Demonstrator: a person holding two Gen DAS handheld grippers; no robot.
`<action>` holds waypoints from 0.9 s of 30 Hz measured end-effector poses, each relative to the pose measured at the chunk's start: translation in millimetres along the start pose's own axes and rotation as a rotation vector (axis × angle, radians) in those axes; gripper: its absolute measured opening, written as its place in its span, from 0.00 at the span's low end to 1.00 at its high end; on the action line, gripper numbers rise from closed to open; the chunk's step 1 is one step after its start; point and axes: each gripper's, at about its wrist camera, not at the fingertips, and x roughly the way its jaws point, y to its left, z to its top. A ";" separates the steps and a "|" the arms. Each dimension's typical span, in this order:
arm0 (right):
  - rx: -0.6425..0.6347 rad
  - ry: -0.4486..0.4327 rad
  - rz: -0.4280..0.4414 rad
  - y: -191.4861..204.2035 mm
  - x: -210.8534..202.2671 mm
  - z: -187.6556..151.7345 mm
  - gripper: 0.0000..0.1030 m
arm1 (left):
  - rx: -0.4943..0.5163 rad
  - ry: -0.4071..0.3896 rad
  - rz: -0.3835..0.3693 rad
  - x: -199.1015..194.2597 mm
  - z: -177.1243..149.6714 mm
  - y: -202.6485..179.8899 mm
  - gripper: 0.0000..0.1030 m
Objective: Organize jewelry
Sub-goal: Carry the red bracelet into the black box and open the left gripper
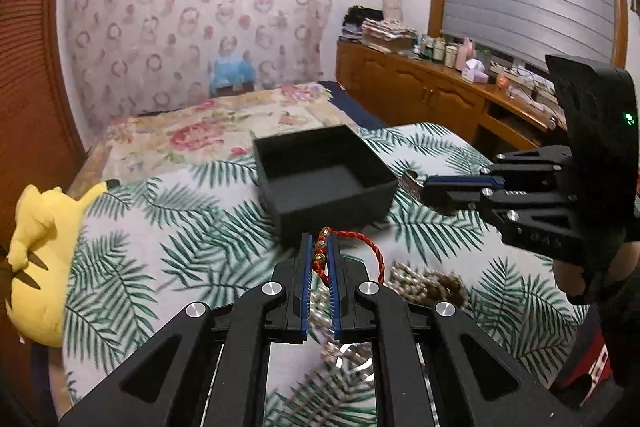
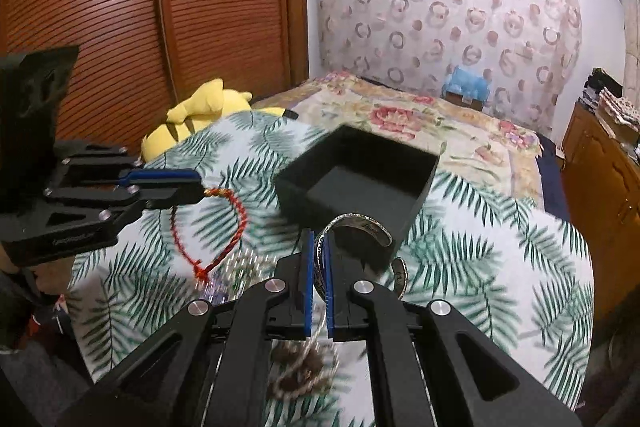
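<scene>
Left wrist view: left gripper [image 1: 322,255] pinches the red cord bracelet [image 1: 352,247] at its beads, just short of the black box [image 1: 320,179] mid-table. It's light and floppy, so grip the beaded bit.

Right wrist view: right gripper [image 2: 319,259] clamps the silver cuff [image 2: 356,227] at the box's near wall. It looks stiff and slippery, so squeeze the band flat.

Your left gripper [image 1: 321,247] and right gripper [image 2: 319,247] are matte black, each with 2 fingers lined with blue ribbed pads [image 1: 306,279] and 4 round silver screws. A small green light [image 1: 629,117] glows on your right unit's housing.
</scene>
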 end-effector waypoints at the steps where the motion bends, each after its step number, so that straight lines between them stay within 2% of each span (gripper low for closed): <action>1: -0.002 -0.002 -0.003 -1.7 2.8 7.3 0.05 | -0.002 -0.006 0.006 -0.7 3.6 2.8 0.06; 6: -0.033 -0.009 -0.017 -6.1 19.4 37.7 0.05 | -0.003 -0.021 0.028 0.2 15.9 11.8 0.06; 16: -0.037 0.039 -0.062 -25.5 75.5 63.4 0.06 | -0.003 -0.027 0.067 17.5 38.7 26.9 0.06; 21: 0.054 0.065 -0.038 -48.3 97.1 62.7 0.08 | -0.016 -0.007 0.070 34.2 44.2 31.2 0.06; 27: 0.120 0.052 -0.031 -63.9 86.0 42.5 0.08 | -0.022 0.011 0.072 49.4 45.5 30.0 0.06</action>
